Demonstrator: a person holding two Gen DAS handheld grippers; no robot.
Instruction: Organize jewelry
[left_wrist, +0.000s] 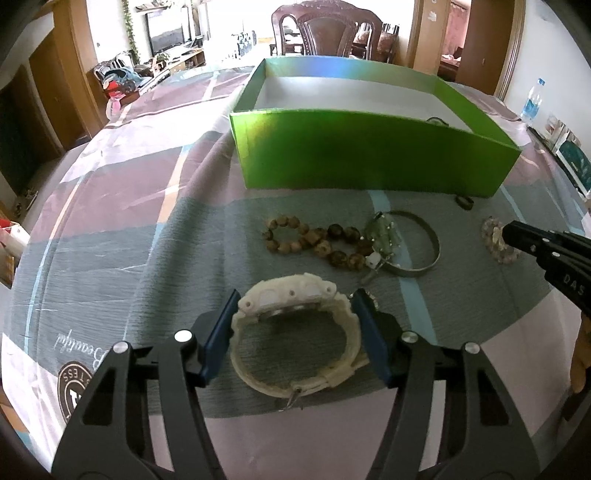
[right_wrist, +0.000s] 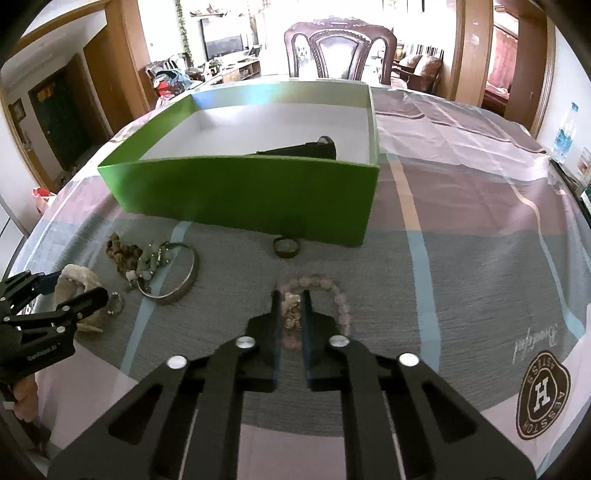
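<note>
Behind the counter (right_wrist: 461, 221), draped in a grey, mauve and white cloth, a carved chair (right_wrist: 340, 48) stands against a bright living room. Largest on the cloth is the green box (right_wrist: 240, 192), open-topped; a dark item (right_wrist: 310, 147), a strap or watch as far as I can tell, already lies on its white floor, so I judge the sorting barely begun. Everything else remains outside, on the near side of the box. The left tool (left_wrist: 295, 314) has its blue pads on either side of a cream watch (left_wrist: 295, 332); both pads seem to touch the case and strap, so it looks clasped, though lightly, and the watch appears to rest on the cloth. Beyond it lie a metal bangle (left_wrist: 424, 243), a brown bead bracelet (left_wrist: 314, 240) and a green stone piece (left_wrist: 384, 236) tangled together, untouched. The right tool (right_wrist: 290, 317) is nearly clenched, with its tips down on a pink bead bracelet (right_wrist: 332, 295), a small gold charm (right_wrist: 291, 306) between them; whether it truly grips is unclear. A small dark ring (right_wrist: 285, 247) sits just beside the box wall, and another small ring (right_wrist: 115, 302) by the left tool. Most pieces are left to move.
</note>
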